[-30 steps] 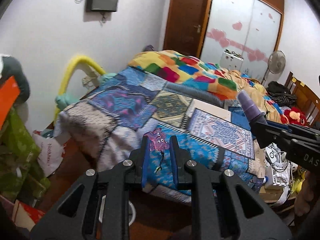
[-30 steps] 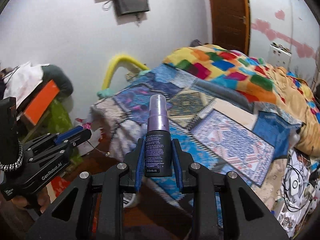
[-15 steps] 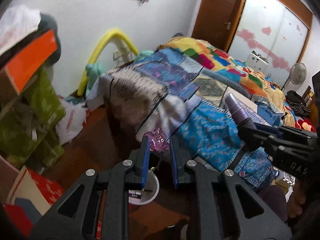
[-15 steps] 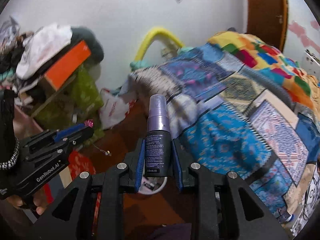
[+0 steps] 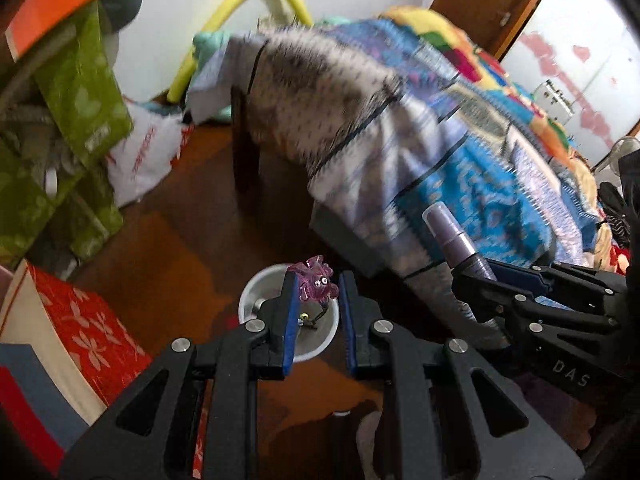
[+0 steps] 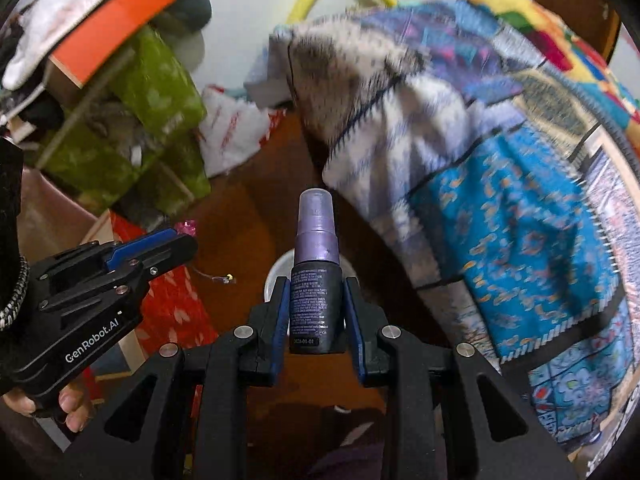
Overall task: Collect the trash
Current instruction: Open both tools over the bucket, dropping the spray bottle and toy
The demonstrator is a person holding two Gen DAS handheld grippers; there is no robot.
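Brown floor [image 5: 168, 248] is seen below both grippers, and a white cup [image 5: 256, 300] stands on it beside the bed, which is covered by a patchwork blanket [image 5: 460, 152]. Green bags [image 6: 160, 96] and a red box [image 5: 80, 328] are piled at the left. The left gripper [image 5: 316, 292] is closed on a purple octopus toy [image 5: 314, 278], held over the cup. The right gripper [image 6: 316, 300] is clamped on a purple spray bottle [image 6: 316, 280].
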